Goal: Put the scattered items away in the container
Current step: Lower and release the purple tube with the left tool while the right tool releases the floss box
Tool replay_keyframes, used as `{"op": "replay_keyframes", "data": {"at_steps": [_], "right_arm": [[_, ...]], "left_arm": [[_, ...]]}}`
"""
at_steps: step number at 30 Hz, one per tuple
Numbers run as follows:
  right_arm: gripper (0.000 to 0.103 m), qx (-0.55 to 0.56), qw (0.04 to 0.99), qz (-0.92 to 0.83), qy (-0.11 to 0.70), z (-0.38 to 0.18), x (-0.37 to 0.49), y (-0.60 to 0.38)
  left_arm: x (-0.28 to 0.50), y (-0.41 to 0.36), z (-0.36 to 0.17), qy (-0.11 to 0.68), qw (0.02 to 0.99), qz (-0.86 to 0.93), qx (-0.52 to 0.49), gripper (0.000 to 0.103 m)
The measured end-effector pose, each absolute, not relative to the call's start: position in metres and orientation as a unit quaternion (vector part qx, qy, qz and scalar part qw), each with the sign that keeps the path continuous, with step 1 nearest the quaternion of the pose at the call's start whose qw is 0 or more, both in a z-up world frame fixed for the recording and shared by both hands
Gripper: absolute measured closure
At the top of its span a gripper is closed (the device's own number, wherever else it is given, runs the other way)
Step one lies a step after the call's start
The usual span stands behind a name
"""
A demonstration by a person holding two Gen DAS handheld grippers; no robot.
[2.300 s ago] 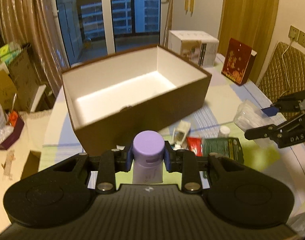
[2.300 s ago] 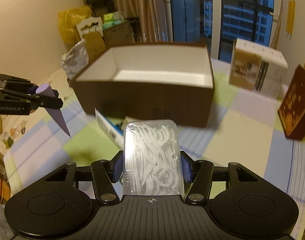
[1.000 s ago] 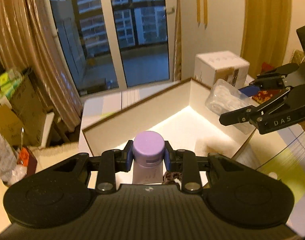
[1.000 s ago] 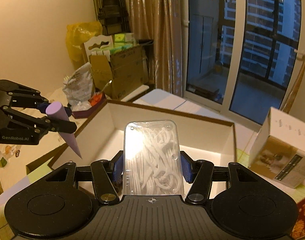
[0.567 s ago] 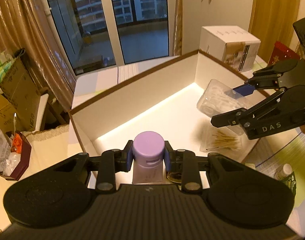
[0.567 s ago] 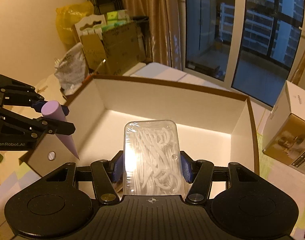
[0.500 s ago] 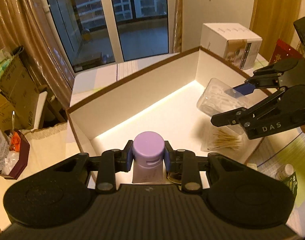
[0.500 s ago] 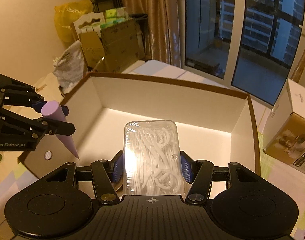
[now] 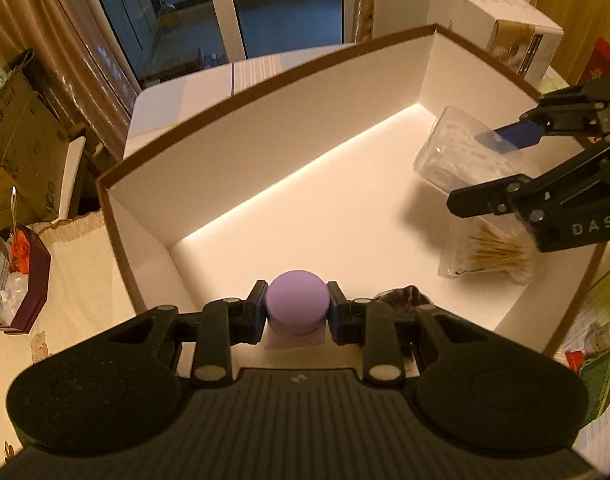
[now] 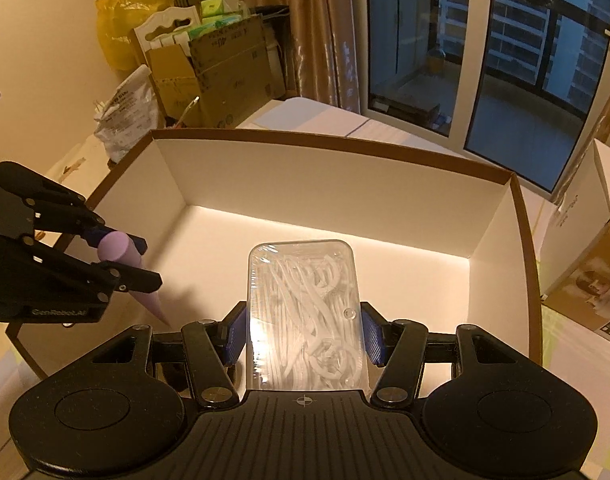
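Over the brown-rimmed, white-lined cardboard box [image 9: 437,30], both grippers now hang inside its walls, where 2.3 s ago they were short of it above the table; judgement: carrying is done and release is the step in hand.
Left gripper [image 9: 298,311]: fingers narrow, clamped on the lilac-capped soft plastic tube [image 9: 298,308]; cap up, tapered tail pointing down at the box's left end, just above the floor.
Right gripper [image 10: 303,334]: blue-padded fingers closed on the clear rectangular plastic case of white floss picks [image 10: 305,312]; case tilted nose-down over the box's right half, not yet resting.
Already on the box floor: a clear packet of wooden-stemmed cotton swabs [image 9: 489,254] below the right gripper; a dark crumpled item [image 9: 403,293] beside the tube, identity unclear.
Outside the box's near right corner: a small white-capped bottle [image 9: 603,338], awaiting collection.
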State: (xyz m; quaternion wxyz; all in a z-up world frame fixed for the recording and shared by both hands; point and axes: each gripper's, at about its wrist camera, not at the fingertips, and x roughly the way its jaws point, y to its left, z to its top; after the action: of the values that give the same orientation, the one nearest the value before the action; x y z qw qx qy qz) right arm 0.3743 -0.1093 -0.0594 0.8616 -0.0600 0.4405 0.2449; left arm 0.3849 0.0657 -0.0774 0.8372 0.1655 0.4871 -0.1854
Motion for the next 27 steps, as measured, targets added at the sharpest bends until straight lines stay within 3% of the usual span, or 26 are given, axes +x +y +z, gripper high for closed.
{"op": "replay_keyframes", "data": {"at_steps": [7,12,27], "right_arm": [[0.043,-0.064,0.86,0.243,0.444,-0.065,0.381,-0.107],[0.043,-0.066,0.859,0.244,0.445,-0.067,0.383,-0.104],[0.043,-0.074,0.86,0.246,0.44,-0.077,0.39,-0.09]], "left_arm": [[0.396,0.065,-0.081,0.488,0.839,-0.173,0.168,0.075],[0.398,0.067,-0.083,0.485,0.842,-0.168,0.167,0.067],[0.406,0.068,-0.083,0.482,0.845,-0.171,0.16,0.067]]}}
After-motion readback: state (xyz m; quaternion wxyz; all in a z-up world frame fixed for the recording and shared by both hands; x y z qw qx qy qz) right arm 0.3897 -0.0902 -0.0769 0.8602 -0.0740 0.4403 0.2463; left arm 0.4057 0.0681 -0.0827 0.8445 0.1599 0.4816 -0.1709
